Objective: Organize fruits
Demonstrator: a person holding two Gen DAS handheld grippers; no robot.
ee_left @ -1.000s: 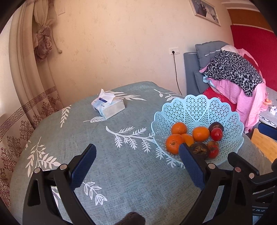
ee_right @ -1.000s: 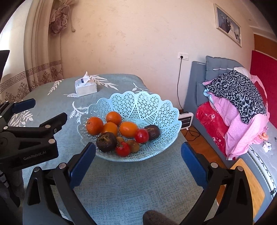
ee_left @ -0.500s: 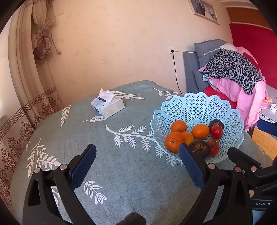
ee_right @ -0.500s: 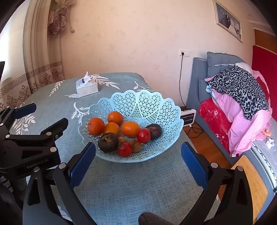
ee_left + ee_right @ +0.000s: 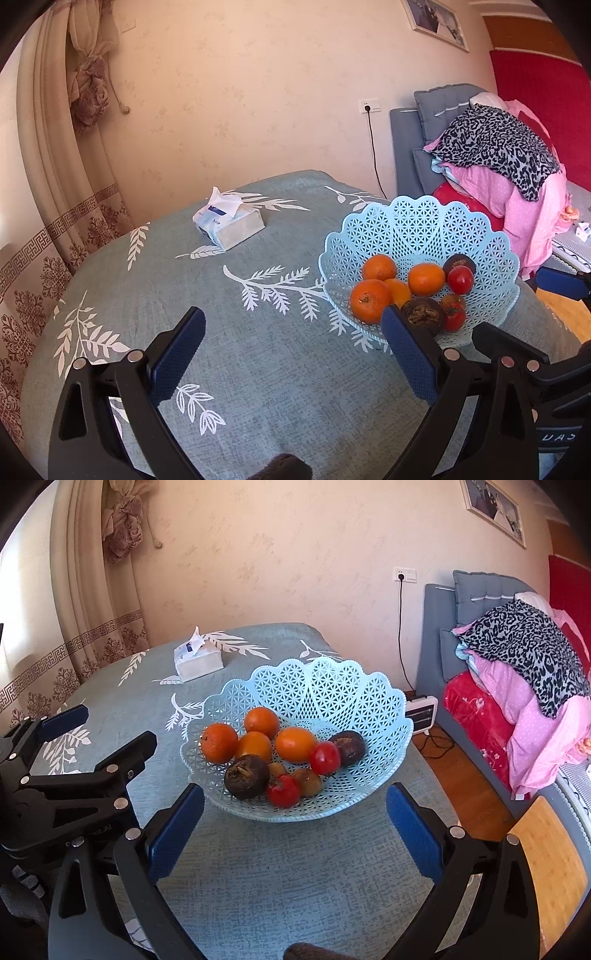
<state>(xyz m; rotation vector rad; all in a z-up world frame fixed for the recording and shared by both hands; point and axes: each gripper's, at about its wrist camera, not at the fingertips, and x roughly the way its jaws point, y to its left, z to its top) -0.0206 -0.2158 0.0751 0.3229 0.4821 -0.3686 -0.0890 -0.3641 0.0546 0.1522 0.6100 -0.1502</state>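
Observation:
A light blue lattice basket (image 5: pixel 332 686) (image 5: pixel 417 225) stands on the table and holds several fruits: oranges (image 5: pixel 218 742) (image 5: pixel 370 300), red tomatoes (image 5: pixel 324 757) (image 5: pixel 460 279), two dark round fruits (image 5: pixel 246 776) (image 5: pixel 423 315) and small brown ones (image 5: pixel 307 781). My right gripper (image 5: pixel 294 827) is open and empty, just in front of the basket. My left gripper (image 5: pixel 291 354) is open and empty over the cloth, left of the basket; it also shows in the right wrist view (image 5: pixel 110 734).
A tissue pack (image 5: pixel 229 223) (image 5: pixel 198 661) lies at the table's far side. The round table has a teal leaf-print cloth (image 5: pixel 184 280). Curtains (image 5: pixel 55 155) hang at left. A sofa with piled clothes (image 5: pixel 524 672) and a small heater (image 5: pixel 421 714) stand at right.
Both grippers have shifted slightly; the basket sits a little nearer and more central in the right wrist view. Nothing was grasped or released.

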